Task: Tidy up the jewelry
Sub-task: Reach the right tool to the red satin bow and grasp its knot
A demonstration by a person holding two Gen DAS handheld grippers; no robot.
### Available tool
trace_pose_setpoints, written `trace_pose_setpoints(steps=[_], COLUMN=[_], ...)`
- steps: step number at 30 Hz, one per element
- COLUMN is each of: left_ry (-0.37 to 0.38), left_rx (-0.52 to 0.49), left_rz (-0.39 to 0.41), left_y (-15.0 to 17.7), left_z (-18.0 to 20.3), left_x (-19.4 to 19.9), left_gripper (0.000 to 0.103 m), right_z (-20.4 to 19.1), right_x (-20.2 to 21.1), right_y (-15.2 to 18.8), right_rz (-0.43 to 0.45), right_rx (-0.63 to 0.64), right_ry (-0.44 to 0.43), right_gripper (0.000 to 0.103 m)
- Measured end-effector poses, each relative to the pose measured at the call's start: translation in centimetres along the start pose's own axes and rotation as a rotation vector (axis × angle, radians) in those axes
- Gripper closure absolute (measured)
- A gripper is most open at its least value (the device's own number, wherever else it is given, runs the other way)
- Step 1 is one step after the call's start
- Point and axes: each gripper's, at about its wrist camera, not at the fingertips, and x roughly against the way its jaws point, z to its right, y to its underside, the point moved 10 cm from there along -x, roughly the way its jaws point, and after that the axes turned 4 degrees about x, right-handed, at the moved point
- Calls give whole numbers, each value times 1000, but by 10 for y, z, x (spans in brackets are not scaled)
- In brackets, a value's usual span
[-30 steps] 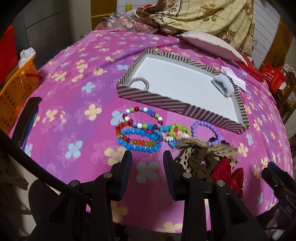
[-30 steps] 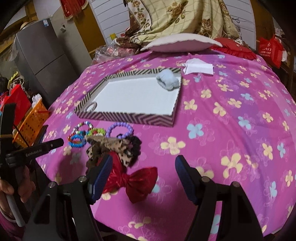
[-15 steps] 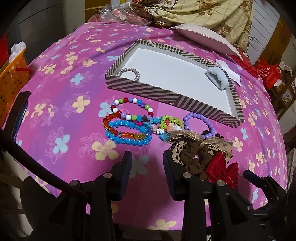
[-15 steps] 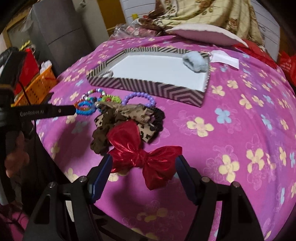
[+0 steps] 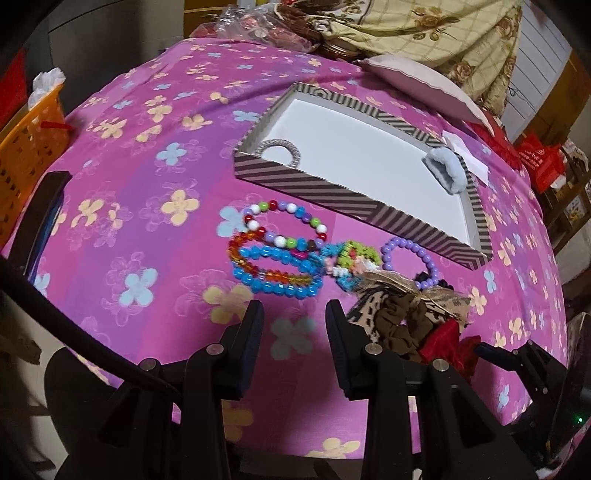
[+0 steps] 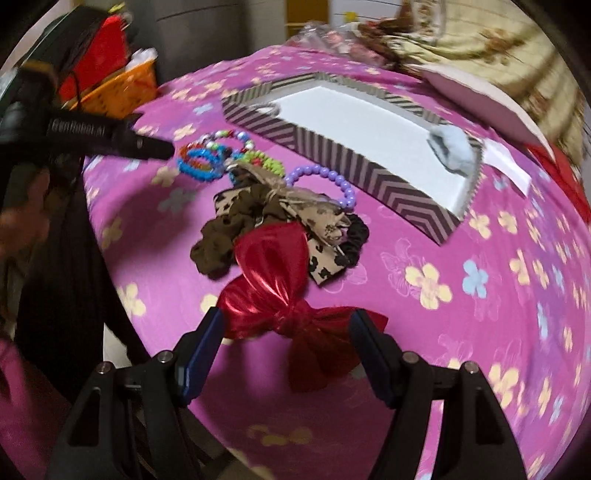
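A striped tray (image 5: 332,194) (image 6: 332,151) holds a silver bracelet (image 5: 279,147) and a pale blue scrunchie (image 5: 445,170) (image 6: 452,147). In front of it lie several bead bracelets (image 5: 277,254) (image 6: 207,158), a purple bead bracelet (image 5: 410,262) (image 6: 328,181), leopard and brown hair ties (image 5: 399,317) (image 6: 258,214) and a red bow (image 5: 447,343) (image 6: 288,299). My left gripper (image 5: 293,317) is open, just short of the blue bracelet. My right gripper (image 6: 286,332) is open, its fingers on either side of the red bow's knot.
A pink flowered cloth (image 5: 147,184) covers the rounded table. An orange basket (image 5: 26,140) stands off its left edge. A pillow (image 5: 421,81) and a folded blanket (image 5: 424,29) lie behind the tray, with a white paper (image 5: 465,155) to its right.
My right gripper has moved forward and left until its open fingers straddle the red bow. My left gripper has risen and tilted a little, staying near the bracelets.
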Motion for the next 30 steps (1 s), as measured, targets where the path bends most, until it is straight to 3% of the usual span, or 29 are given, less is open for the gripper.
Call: trace_pose_setpoints(steps=[7, 11, 13, 15, 18, 27, 30], left_ry=[-17, -24, -22, -30, -30, -13, -19], left_rx=[62, 90, 100, 106, 116, 173, 214], left_rz=[-2, -7, -15, -21, -38, -58, -57], left_y=[-6, -9, -9, -9, -11, -30, -44], left_z=[-25, -34, -38, -42, -45, -48, -53], left_x=[4, 3, 2, -1, -7, -25, -33], left_gripper=[54, 54, 54, 54, 54, 54, 54], right_z=[-3, -2, -4, -4, 0, 29, 33], right_x=[-3, -16, -24, -22, -18, -3, -3], right_y=[2, -1, 1, -1, 1, 29, 29], right_rz=[-62, -88, -105, -65, -40, 16, 17], right_rx=[203, 212, 200, 169, 105, -142, -163], right_ry=[-25, -39, -52, -69, -75, -82, -61], right_gripper=[30, 31, 43, 56, 65, 76, 76])
